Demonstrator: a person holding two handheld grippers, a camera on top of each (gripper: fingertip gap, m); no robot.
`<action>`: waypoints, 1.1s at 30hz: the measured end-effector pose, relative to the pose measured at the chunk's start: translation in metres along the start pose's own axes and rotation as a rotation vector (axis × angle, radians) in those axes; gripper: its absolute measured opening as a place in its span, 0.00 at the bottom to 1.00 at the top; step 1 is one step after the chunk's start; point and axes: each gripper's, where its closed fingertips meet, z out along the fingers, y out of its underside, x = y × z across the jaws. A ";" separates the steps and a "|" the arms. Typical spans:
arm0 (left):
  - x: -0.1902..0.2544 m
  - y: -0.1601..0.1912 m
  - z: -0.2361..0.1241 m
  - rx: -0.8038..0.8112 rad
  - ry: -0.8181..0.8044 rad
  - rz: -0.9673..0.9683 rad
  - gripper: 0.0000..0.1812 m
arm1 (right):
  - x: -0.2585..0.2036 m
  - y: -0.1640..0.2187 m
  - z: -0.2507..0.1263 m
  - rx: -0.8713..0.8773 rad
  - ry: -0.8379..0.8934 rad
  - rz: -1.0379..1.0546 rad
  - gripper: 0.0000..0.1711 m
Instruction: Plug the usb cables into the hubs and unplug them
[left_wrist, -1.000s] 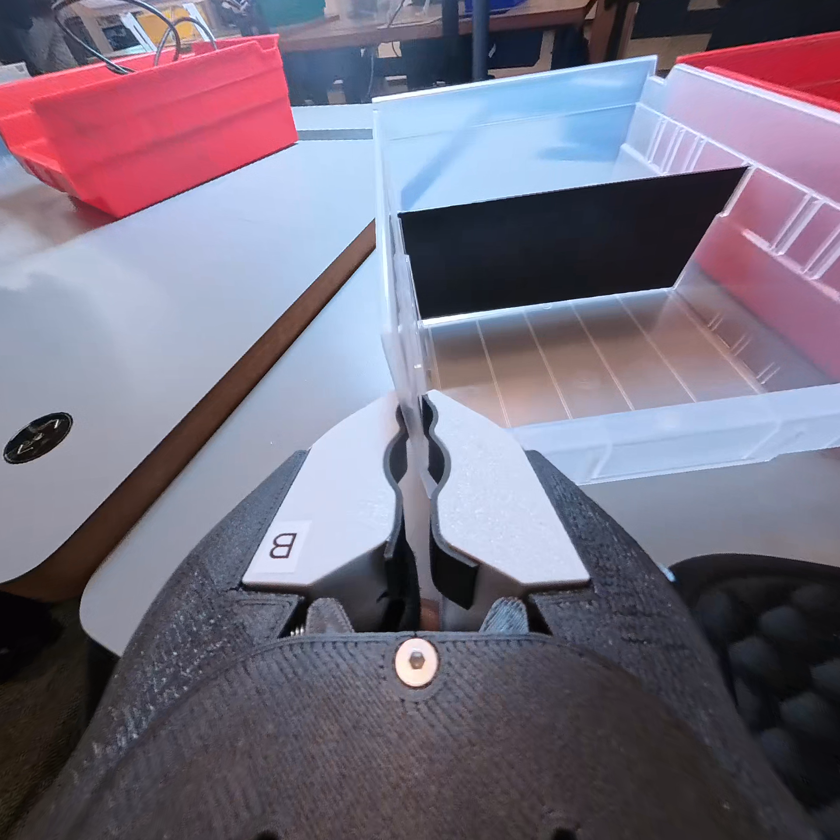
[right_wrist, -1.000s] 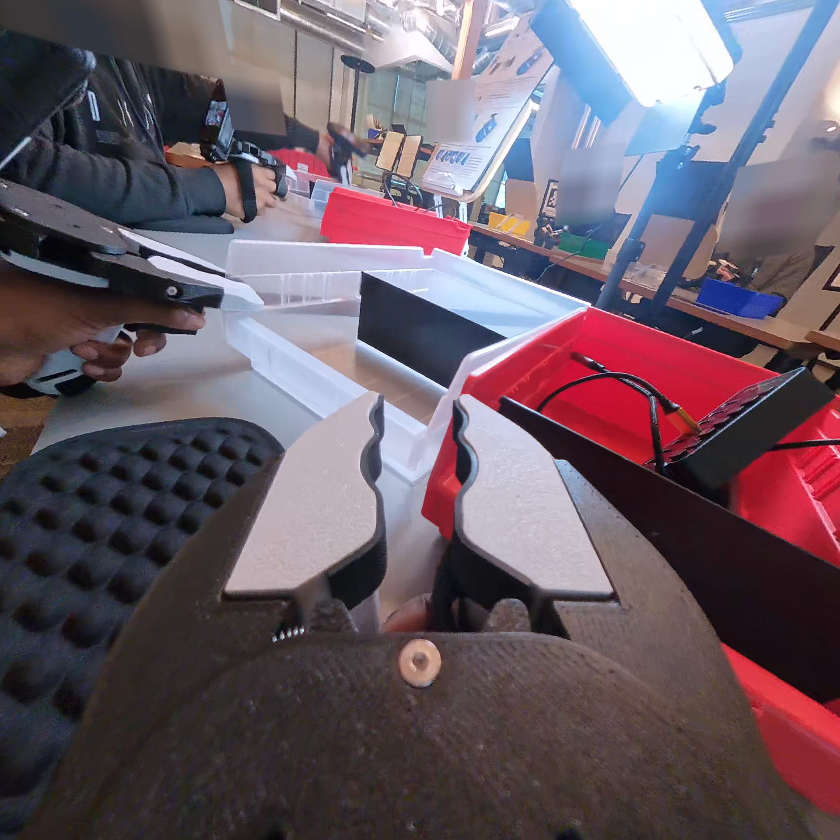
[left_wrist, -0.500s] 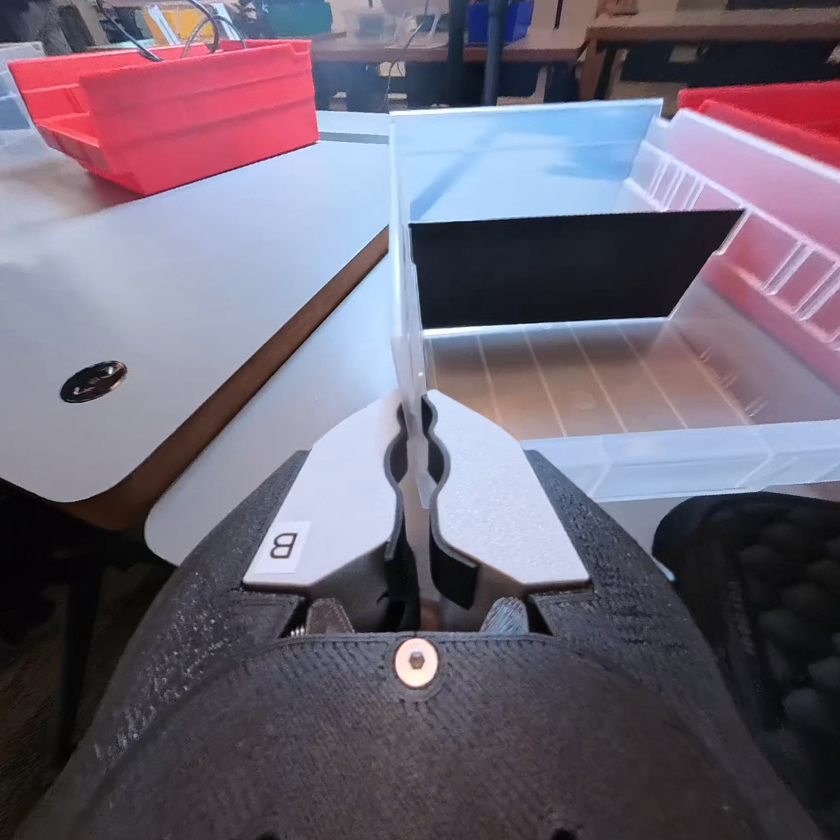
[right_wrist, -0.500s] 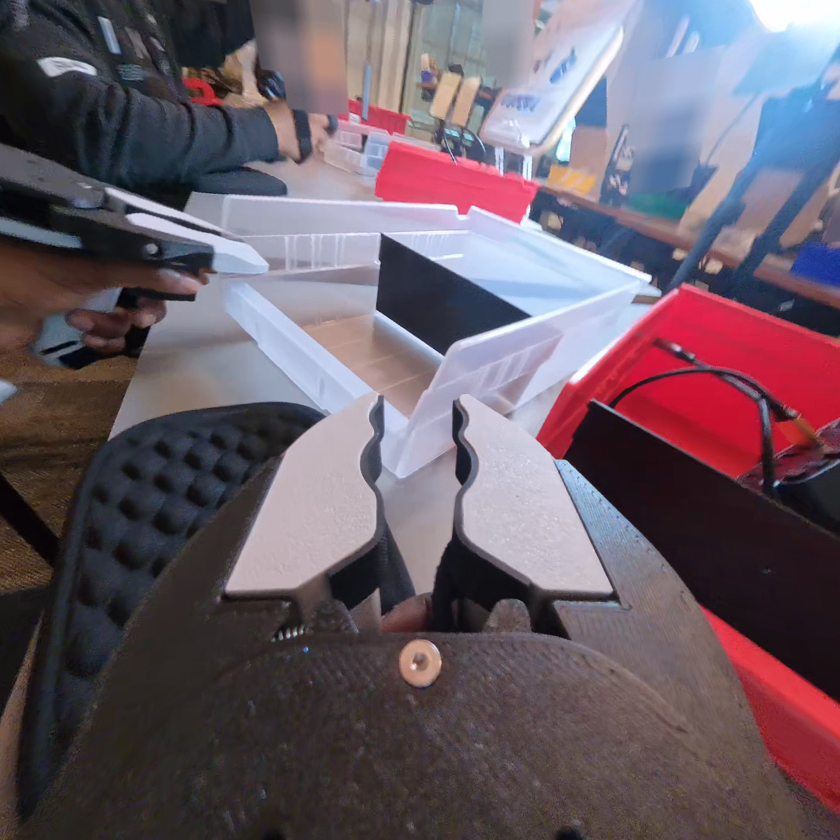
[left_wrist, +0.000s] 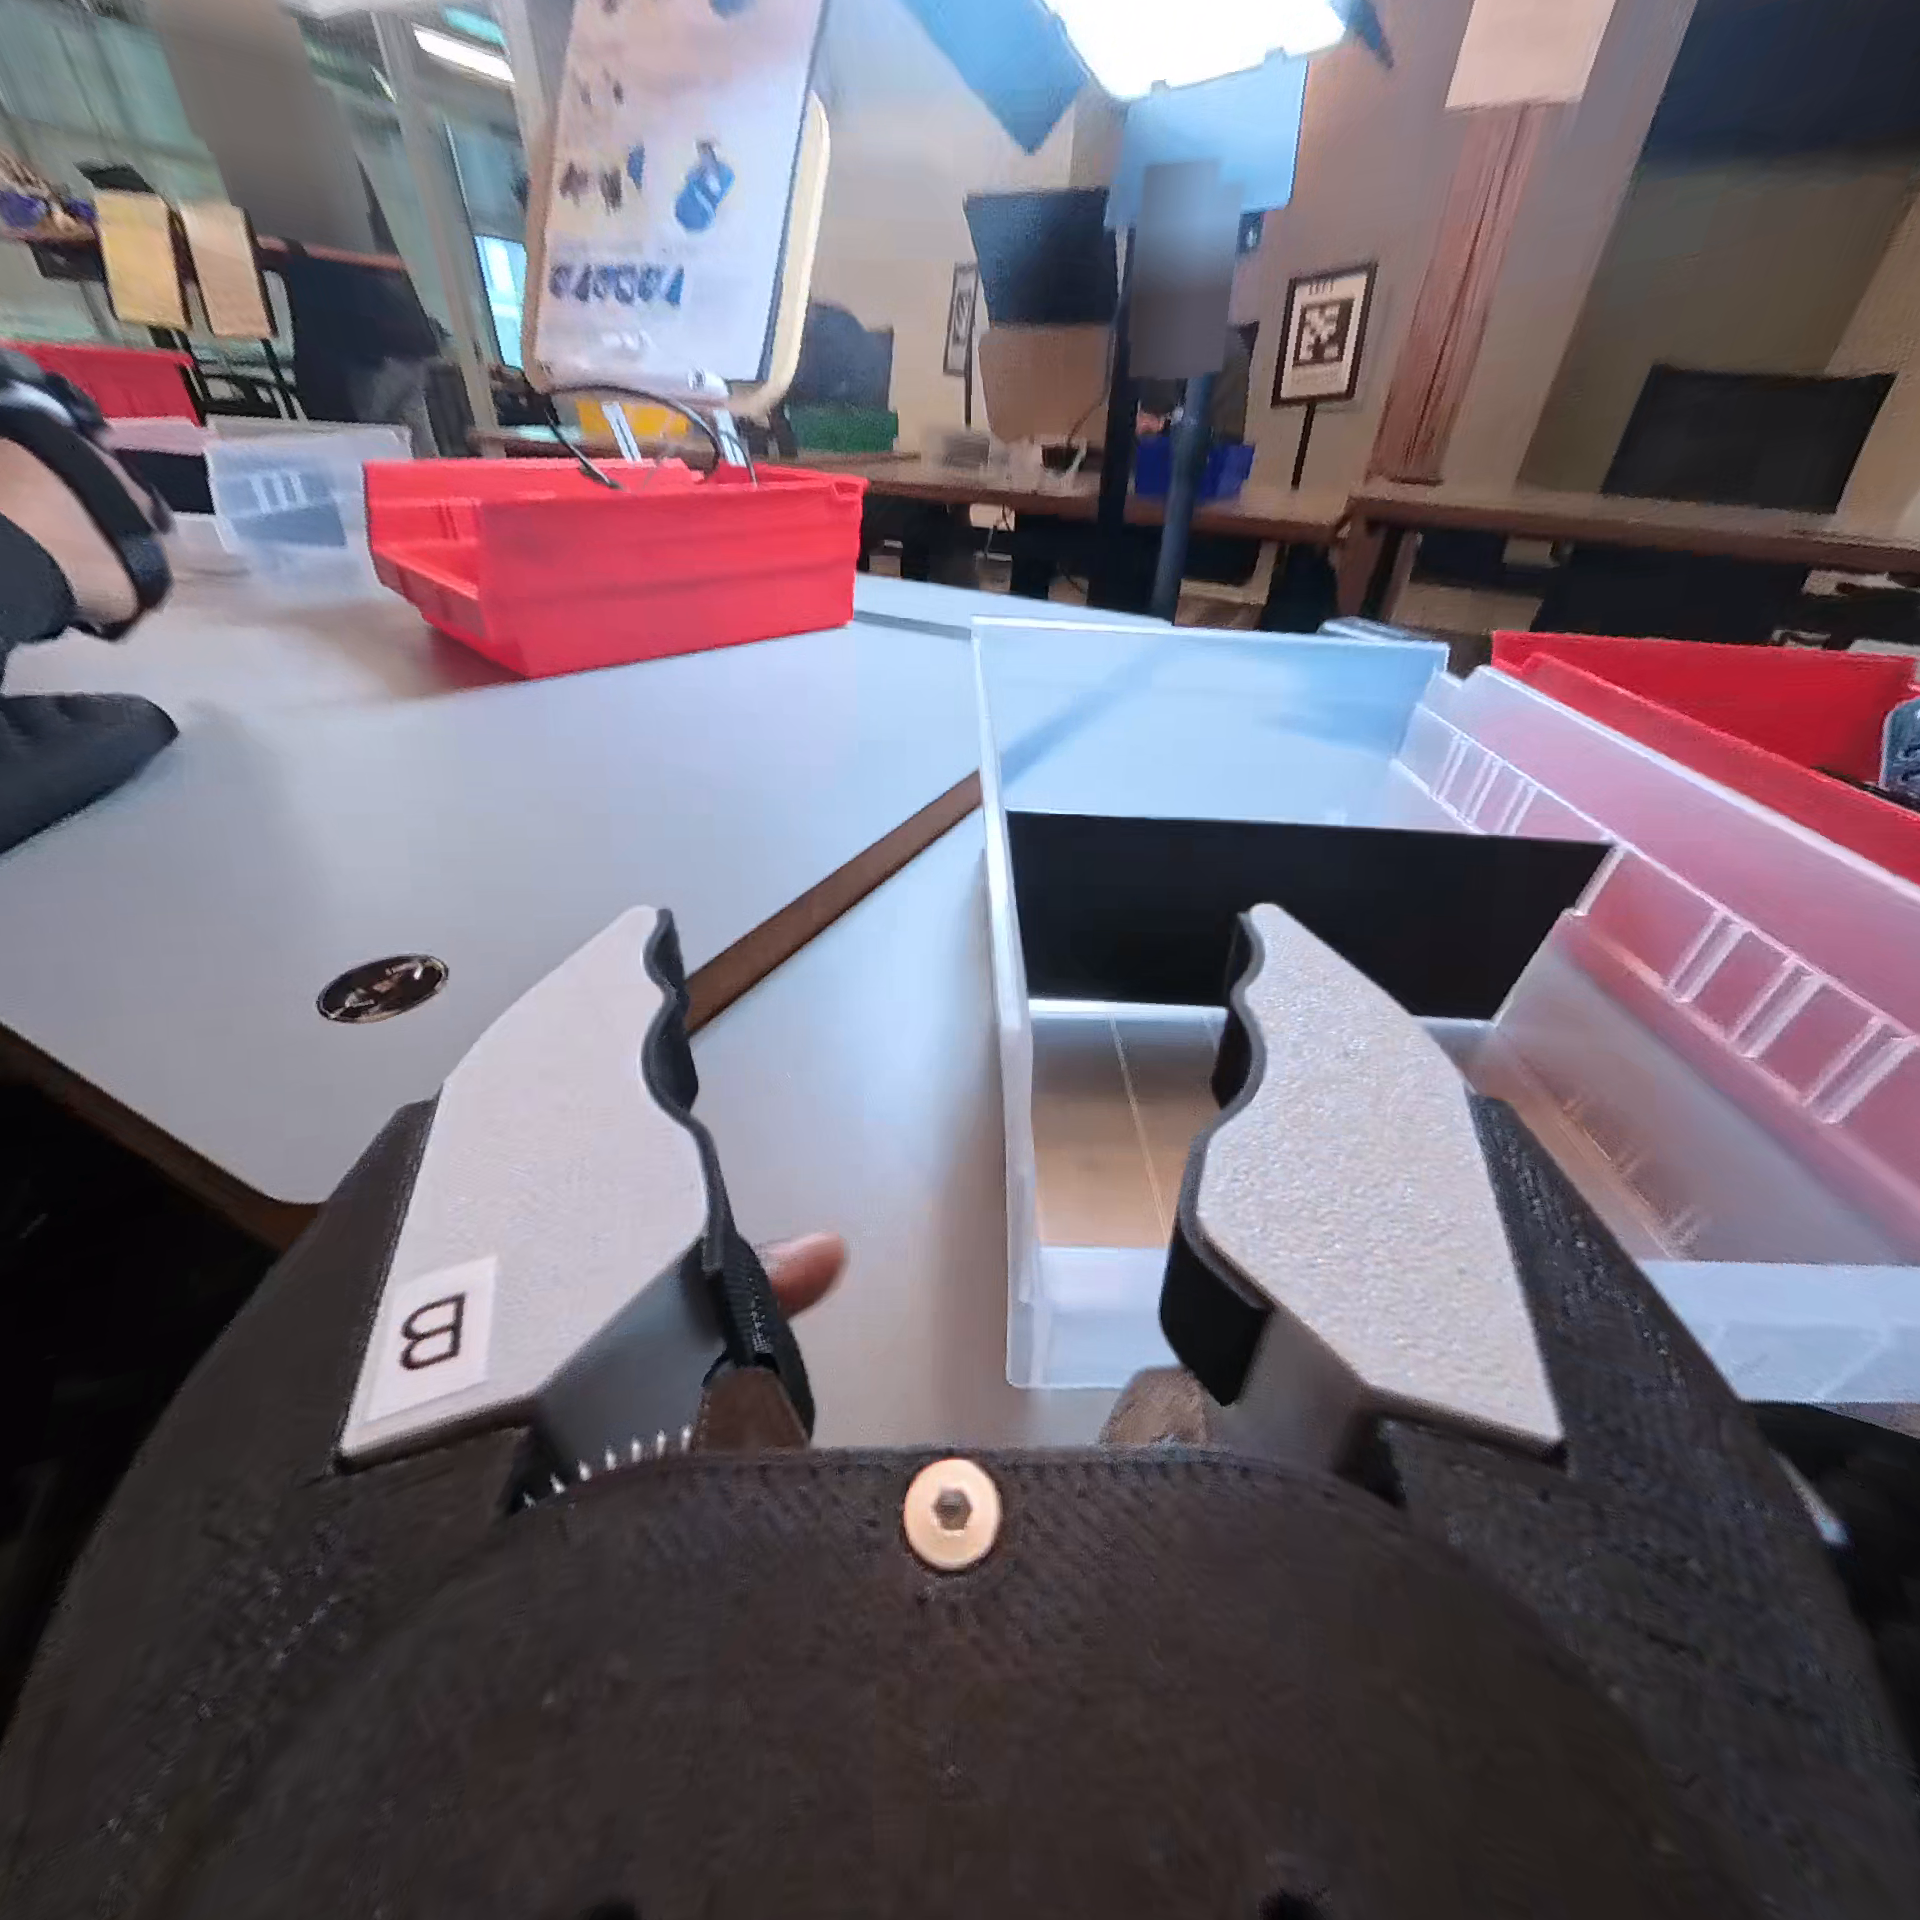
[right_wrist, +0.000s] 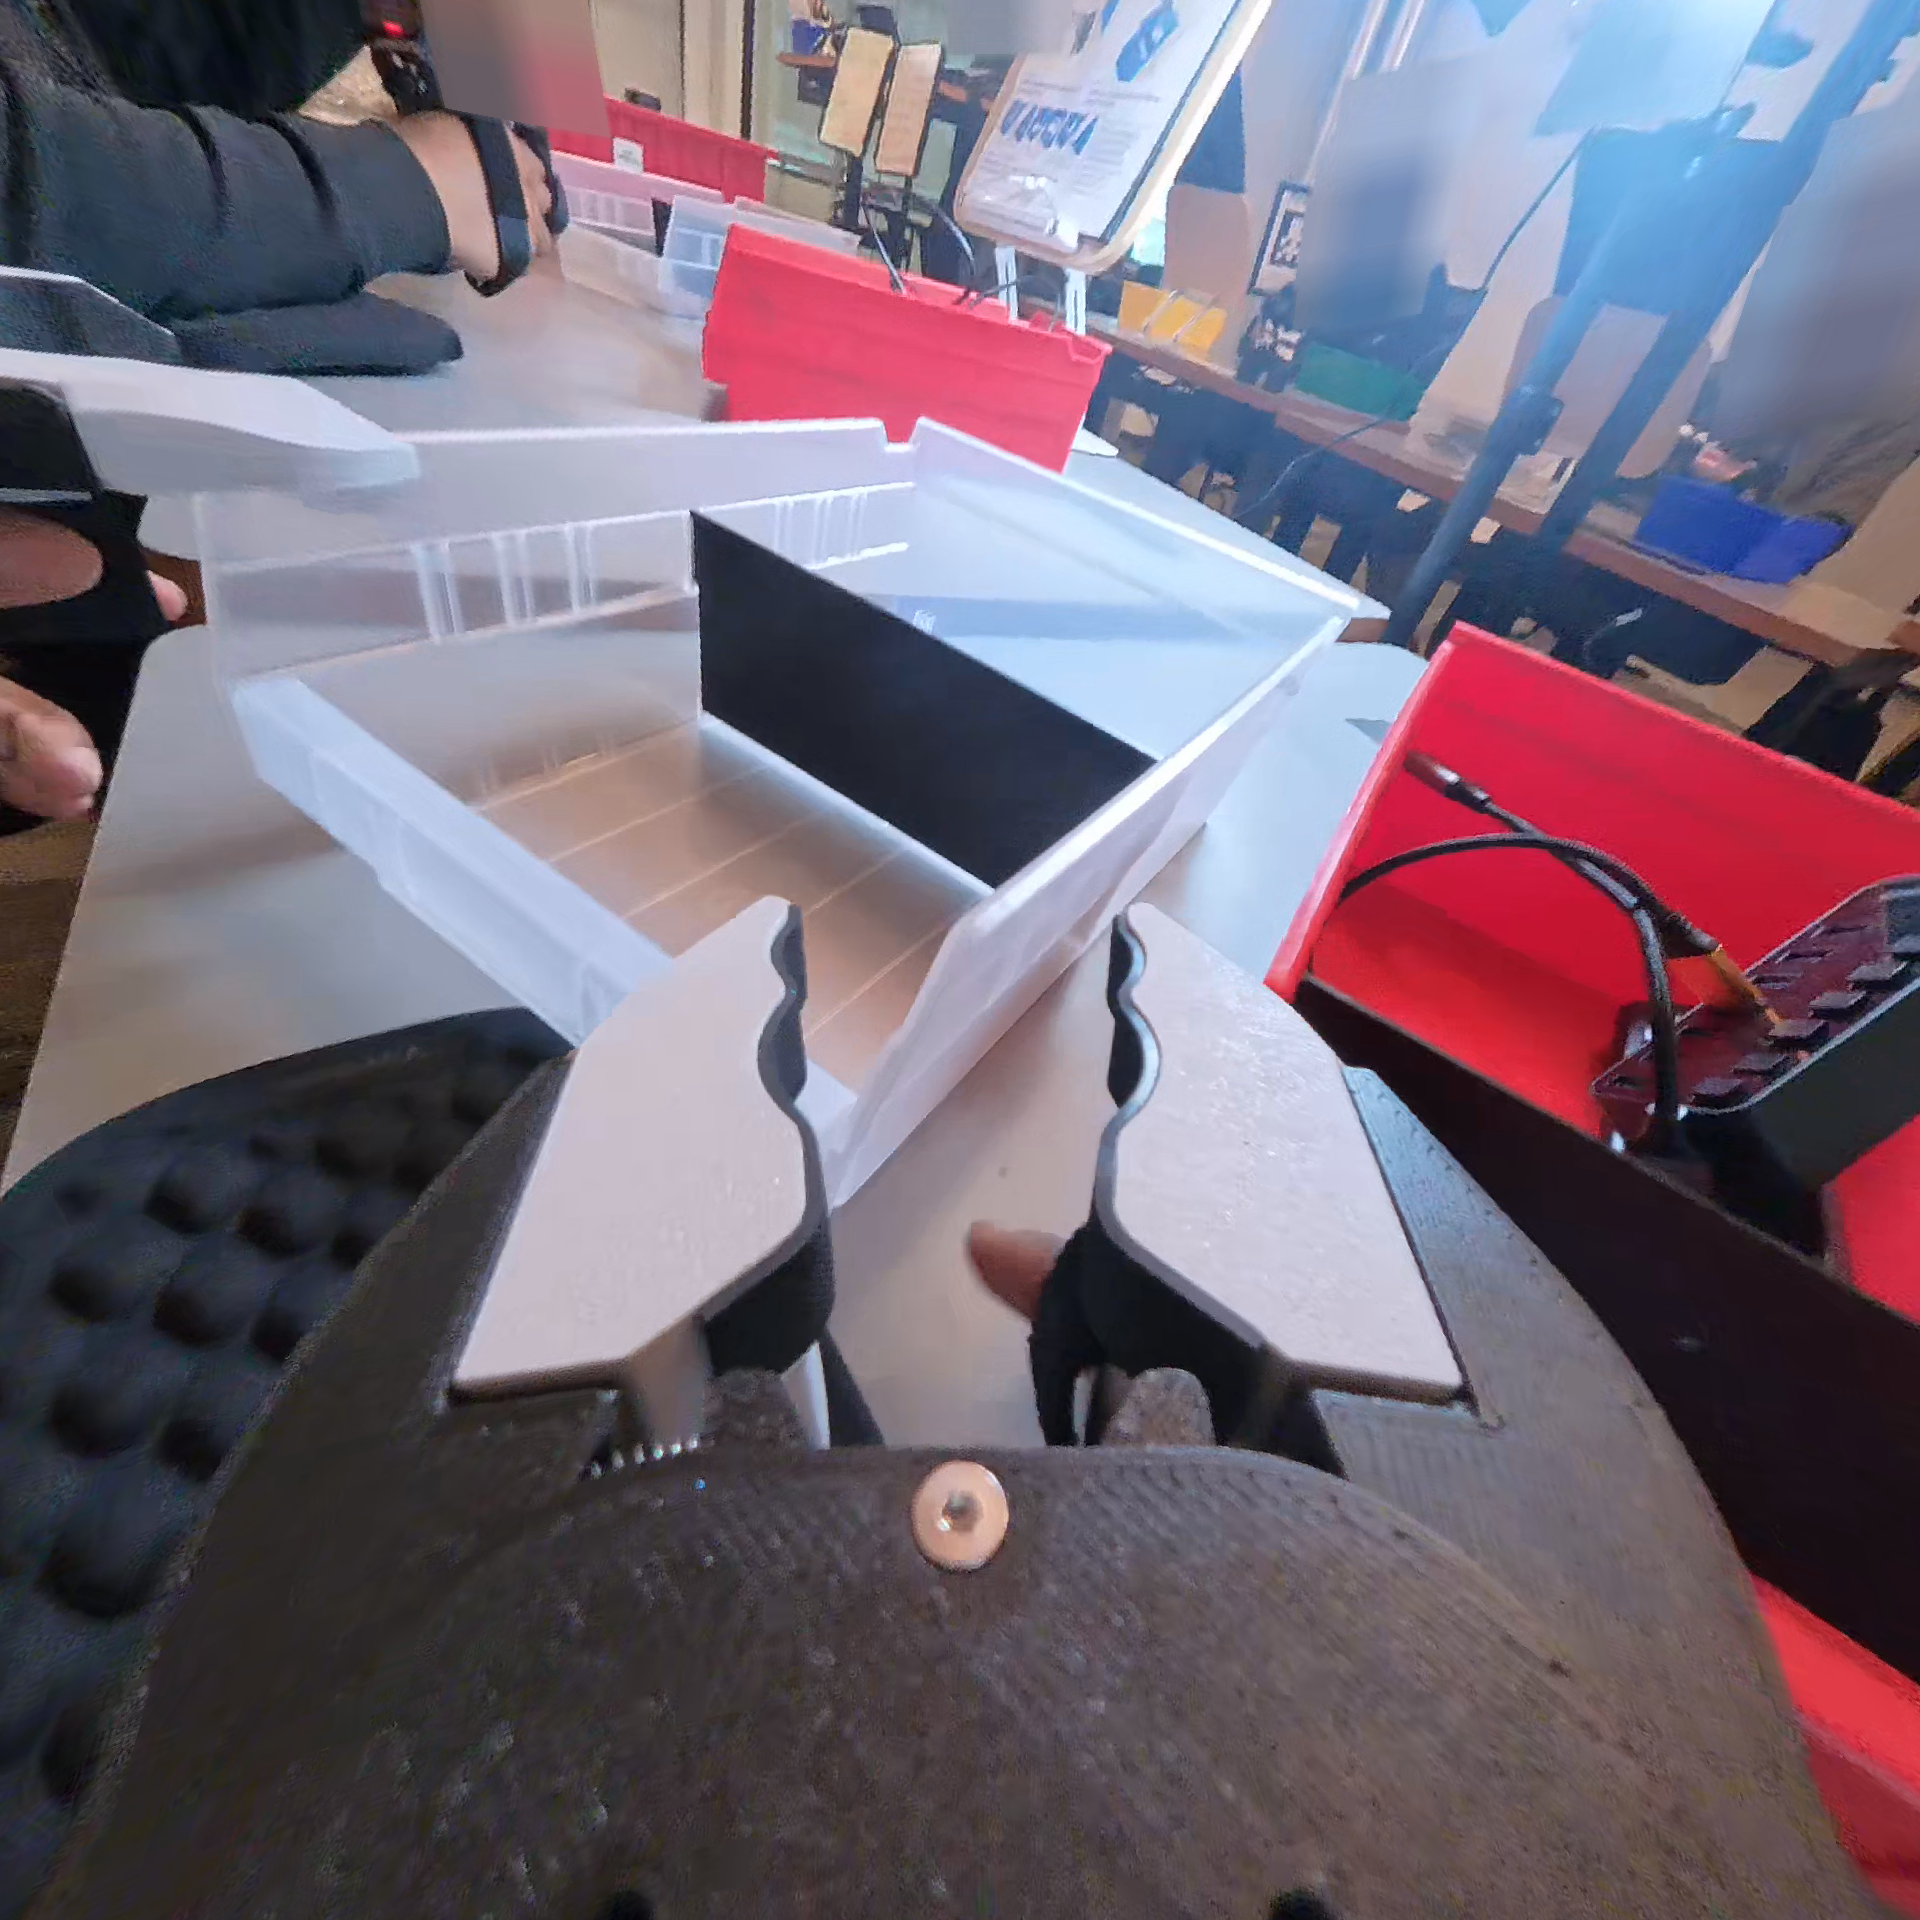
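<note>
Grey tabletop (left_wrist: 520, 790): clear plastic divided bin (right_wrist: 1081, 914) staged centre. Left gripper (left_wrist: 951, 997) and right gripper (right_wrist: 956, 977) both spread wide, empty. Black USB cable (right_wrist: 1538, 857) and black hub (right_wrist: 1808, 1049) sit in red plastic bin (right_wrist: 1621, 769), likely next reach.

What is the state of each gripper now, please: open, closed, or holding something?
Left gripper: open, holding nothing; the clear bin wall stands between its fingers.
Right gripper: open, holding nothing; the bin's corner lies between its fingers.

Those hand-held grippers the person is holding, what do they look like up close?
Each hand-held gripper, left and right, has two flat grey metal fingers with wavy black-padded inner edges on a rough black body fixed with a silver screw. The left one carries a white lettered sticker. The person wears black fingerless gloves.
</note>
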 end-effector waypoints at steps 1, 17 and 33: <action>-0.001 0.000 0.001 0.013 -0.010 0.028 0.55 | 0.000 -0.002 0.001 0.010 0.007 -0.020 0.35; 0.014 0.044 0.020 -0.118 0.057 0.162 0.41 | -0.002 0.011 0.026 -0.149 0.062 -0.085 0.29; 0.014 -0.034 -0.021 0.178 -0.033 0.213 0.02 | 0.015 -0.030 0.008 0.071 0.331 -0.277 0.11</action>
